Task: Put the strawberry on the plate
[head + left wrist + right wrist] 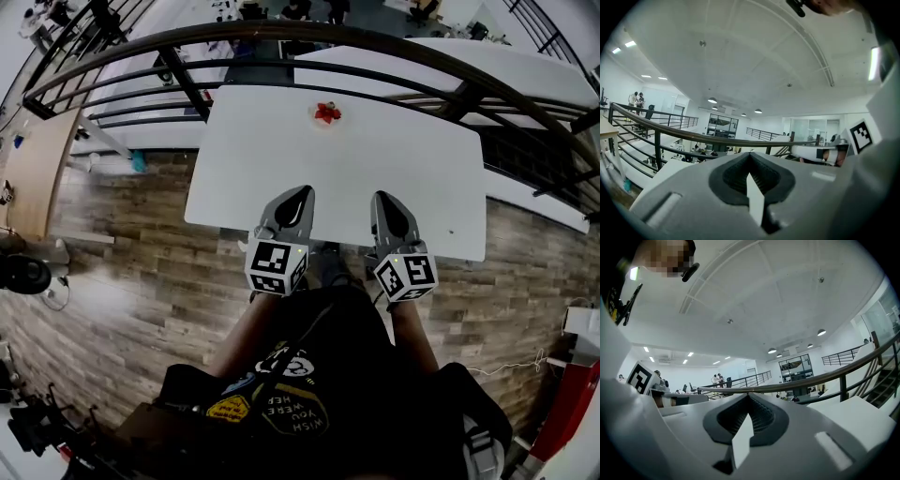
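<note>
— Two hand-held grippers: how do they stand?
— Both have their jaws pressed together with nothing between them. The left hand-held gripper [300, 194] and the right hand-held gripper [384, 198] hover side by side over the near edge of the white surface [394, 169], tips pointing away from the person.
— And the strawberry?
— The strawberry [327, 112] lies near the surface's far edge, well apart from both, seemingly on a small pale plate [315, 117].

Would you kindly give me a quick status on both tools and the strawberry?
Left tool, right tool shut, empty, at near table edge. Strawberry at far edge. Nothing in the way.
</note>
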{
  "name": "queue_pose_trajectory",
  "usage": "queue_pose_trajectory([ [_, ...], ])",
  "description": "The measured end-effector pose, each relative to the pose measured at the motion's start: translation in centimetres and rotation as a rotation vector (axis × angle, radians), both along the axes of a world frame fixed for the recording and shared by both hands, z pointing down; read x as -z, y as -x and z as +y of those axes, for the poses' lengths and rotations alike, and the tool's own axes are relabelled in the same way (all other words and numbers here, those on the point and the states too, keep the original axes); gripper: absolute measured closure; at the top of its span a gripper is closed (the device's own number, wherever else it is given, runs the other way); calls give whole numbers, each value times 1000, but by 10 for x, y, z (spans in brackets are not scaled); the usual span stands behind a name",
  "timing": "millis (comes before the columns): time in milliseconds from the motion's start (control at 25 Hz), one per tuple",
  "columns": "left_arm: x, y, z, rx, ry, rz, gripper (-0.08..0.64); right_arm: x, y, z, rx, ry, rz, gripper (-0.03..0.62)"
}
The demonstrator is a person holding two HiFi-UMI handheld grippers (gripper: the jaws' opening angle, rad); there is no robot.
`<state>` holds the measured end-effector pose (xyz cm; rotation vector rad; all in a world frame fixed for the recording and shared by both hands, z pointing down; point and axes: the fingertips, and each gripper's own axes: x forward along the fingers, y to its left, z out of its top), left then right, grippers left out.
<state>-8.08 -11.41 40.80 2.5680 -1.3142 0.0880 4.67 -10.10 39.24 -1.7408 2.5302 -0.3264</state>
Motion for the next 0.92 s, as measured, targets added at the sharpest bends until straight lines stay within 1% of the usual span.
queue_pose_trajectory([
  [120, 1, -3, 16, -32, -14, -9, 560, 0, 4, 16, -2, 5, -20, 589],
  [200, 0, -4, 23, -56, -22, -29, 560, 2, 7, 22, -7, 2, -26, 589],
  [320, -7, -6, 22, -74, -19, -47, 560, 1, 7, 20, -10, -9, 11, 589],
  [440, -4, -5, 29, -83, -32, -59, 560, 2, 8, 26, -17, -9, 20, 589],
  [640, -1, 2, 49, -86, -46, -53, 560, -1, 15, 44, -8, -19, 26, 589],
  [920, 10, 11, 52, -91, -47, -24, 560, 10, 32, 47, 19, -12, 32, 589],
])
